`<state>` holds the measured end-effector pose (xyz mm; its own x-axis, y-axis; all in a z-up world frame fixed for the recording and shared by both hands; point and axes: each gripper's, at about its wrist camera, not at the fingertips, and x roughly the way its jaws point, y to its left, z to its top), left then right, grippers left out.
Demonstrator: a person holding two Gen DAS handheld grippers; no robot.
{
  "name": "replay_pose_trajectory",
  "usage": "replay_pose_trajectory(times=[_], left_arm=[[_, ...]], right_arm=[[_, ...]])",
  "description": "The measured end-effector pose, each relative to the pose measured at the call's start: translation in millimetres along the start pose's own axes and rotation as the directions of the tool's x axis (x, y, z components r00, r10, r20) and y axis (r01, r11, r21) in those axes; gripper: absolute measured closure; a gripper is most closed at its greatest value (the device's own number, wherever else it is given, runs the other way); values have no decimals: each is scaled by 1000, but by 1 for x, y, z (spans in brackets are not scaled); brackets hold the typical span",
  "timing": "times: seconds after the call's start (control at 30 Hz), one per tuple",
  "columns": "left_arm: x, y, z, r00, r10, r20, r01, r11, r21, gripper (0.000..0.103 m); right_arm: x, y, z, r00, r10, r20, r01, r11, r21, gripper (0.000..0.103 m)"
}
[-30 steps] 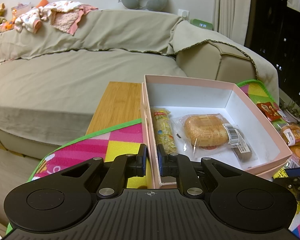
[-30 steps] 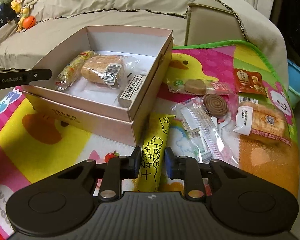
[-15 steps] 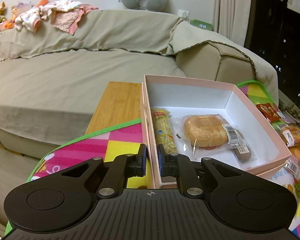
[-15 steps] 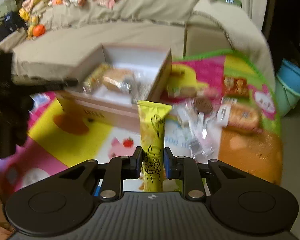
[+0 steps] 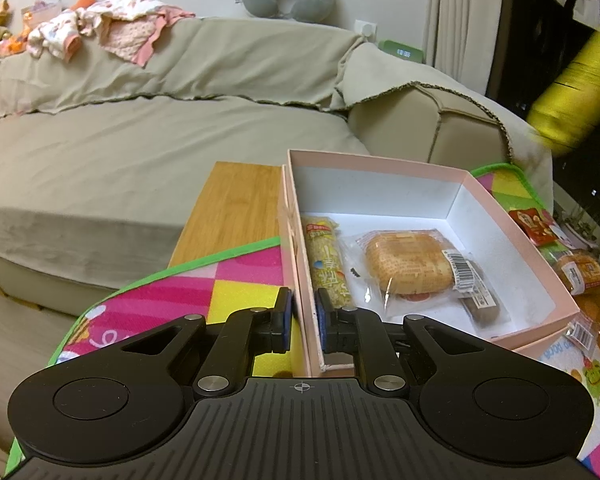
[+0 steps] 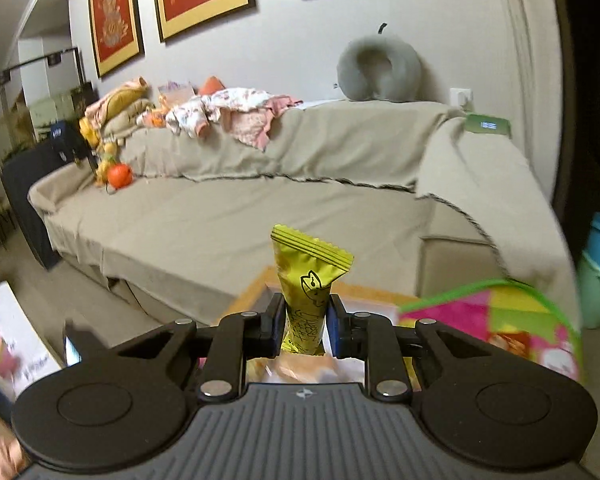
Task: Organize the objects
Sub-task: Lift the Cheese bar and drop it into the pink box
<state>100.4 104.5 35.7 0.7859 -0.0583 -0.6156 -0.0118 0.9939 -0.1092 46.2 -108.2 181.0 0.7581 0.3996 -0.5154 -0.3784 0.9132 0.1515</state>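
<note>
Behind everything runs a long beige sofa (image 5: 180,128), and low in the left wrist view a bright play mat (image 5: 188,292) covers the bench (image 5: 236,204), on which sits the pink box (image 5: 432,174).

The left gripper (image 5: 300,316) straddles the box's near wall at the bottom centre of that view, one finger outside and one inside. Its fingers have just been easing apart, and a sliver of gap shows beside the outer pad, so the hold looks loose at best. Inside the box a corn stick (image 5: 328,260) lies along the left wall, with a wrapped bun (image 5: 408,266) in the middle.

The right gripper (image 6: 304,320) pinches the yellow cheese stick (image 6: 306,280) near its lower end; the stick stands up, its crimped top at frame centre. In the left wrist view it is a yellow blur at the upper right, high above the box.

To finish this step well, I would bring the stick across to the free floor at the right of the bun, tip it flat to lie along the box, lower it almost to the floor before spreading the fingers, and firm up the left hold first so the box cannot slide.
</note>
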Motion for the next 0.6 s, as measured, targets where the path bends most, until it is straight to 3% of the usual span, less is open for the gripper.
replay_pose_trajectory(times=[0.27,0.43,0.6], left_arm=[[0,0,1,1000,-1,-3,1,1000,8,88],[0,0,1,1000,-2,0,2,1000,9,88],[1,-1,1,1000,-3,1,3,1000,8,88]], right_arm=[[99,10,6,997,74,15,-76,985,154,82],[129,-11,-7,999,30,-43,-19,971,236,80],[120,-47,-25,995,-63,-78,81,963,259,80]])
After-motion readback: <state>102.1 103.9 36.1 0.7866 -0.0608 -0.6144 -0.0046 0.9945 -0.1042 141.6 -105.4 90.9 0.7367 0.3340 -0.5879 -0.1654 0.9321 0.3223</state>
